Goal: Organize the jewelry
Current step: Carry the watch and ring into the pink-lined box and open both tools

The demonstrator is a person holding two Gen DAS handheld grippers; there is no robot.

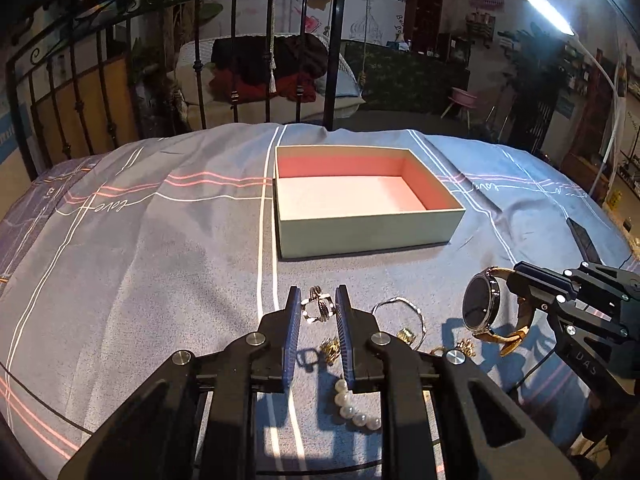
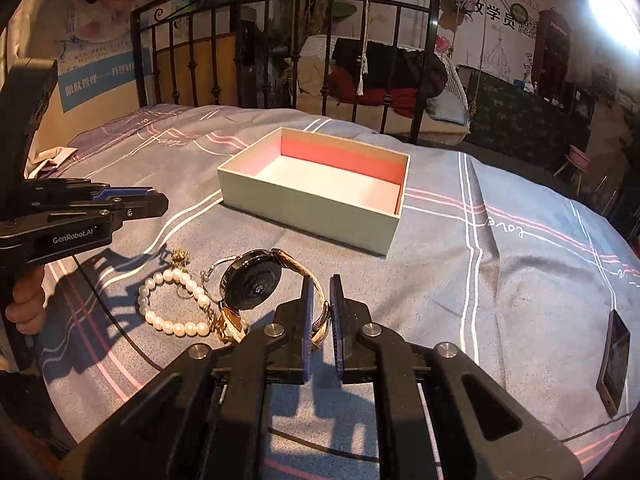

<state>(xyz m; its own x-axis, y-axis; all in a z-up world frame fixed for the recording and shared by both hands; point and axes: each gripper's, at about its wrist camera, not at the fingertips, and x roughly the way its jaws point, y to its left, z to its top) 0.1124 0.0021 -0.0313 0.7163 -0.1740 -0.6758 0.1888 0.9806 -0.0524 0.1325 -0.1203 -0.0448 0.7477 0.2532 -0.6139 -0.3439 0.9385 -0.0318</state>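
An open box (image 1: 360,232) with pale green walls and a pink inside stands empty on the bed, also in the right wrist view (image 2: 308,212). My left gripper (image 1: 318,296) is shut on a small silver ring-like piece (image 1: 318,307), held just above the bedcover. My right gripper (image 2: 321,290) is shut on the golden strap of a dark-faced watch (image 2: 250,280), lifted off the bed; the watch (image 1: 480,306) hangs from the right gripper (image 1: 514,276) at the right. On the cover lie a pearl bracelet (image 2: 168,312), a silver bangle (image 1: 400,308) and small gold pieces (image 1: 330,346).
A grey-blue striped bedcover (image 1: 160,260) spreads all around. A dark phone (image 2: 612,364) lies on the bed at the right. A black iron bed rail (image 1: 200,60) stands behind the box. A person's hand (image 2: 24,304) holds the left gripper (image 2: 162,200).
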